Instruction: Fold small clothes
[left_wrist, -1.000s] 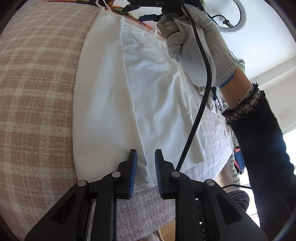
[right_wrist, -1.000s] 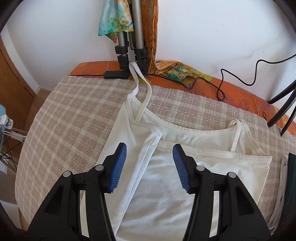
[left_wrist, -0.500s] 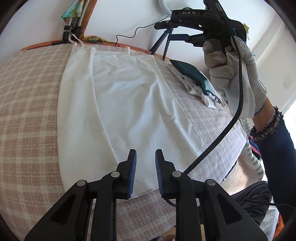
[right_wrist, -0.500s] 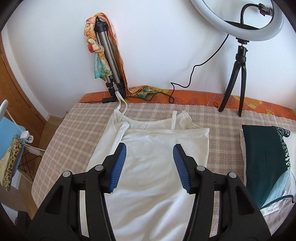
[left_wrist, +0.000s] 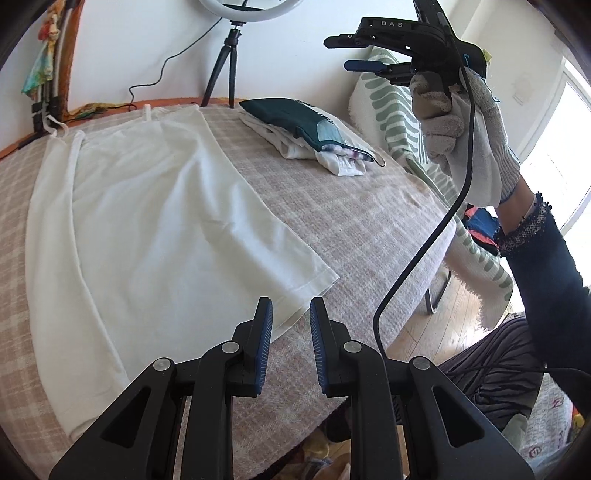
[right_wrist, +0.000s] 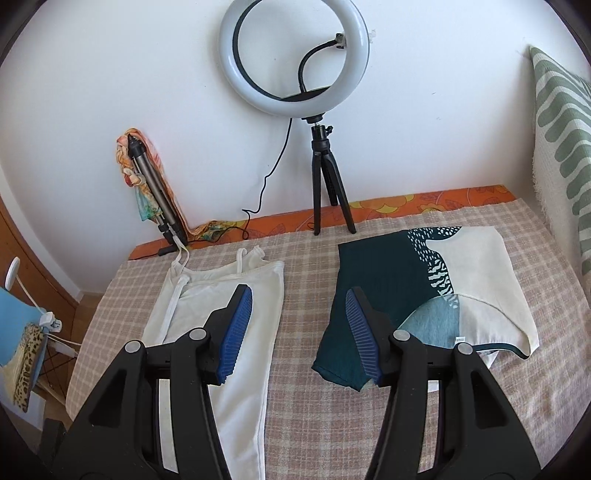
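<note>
A white strappy top (left_wrist: 147, 221) lies flat on the plaid-covered table (left_wrist: 351, 221), its left side folded in lengthwise. It also shows in the right wrist view (right_wrist: 236, 332). My left gripper (left_wrist: 291, 321) is open with a narrow gap, empty, just above the top's near hem corner. My right gripper (right_wrist: 299, 325) is open wide and empty, held high above the table. It shows in the left wrist view (left_wrist: 351, 51) in a gloved hand.
A stack of folded clothes with a dark green and cream piece on top (right_wrist: 413, 288) lies at the right; it also shows in the left wrist view (left_wrist: 306, 133). A ring light on a tripod (right_wrist: 295, 59) stands at the back edge. A folded tripod (right_wrist: 155, 206) leans against the wall.
Both grippers have pulled back and up from the white top. The right gripper rose high, so its view now takes in the whole table. The left gripper swung toward the hem's right corner.
</note>
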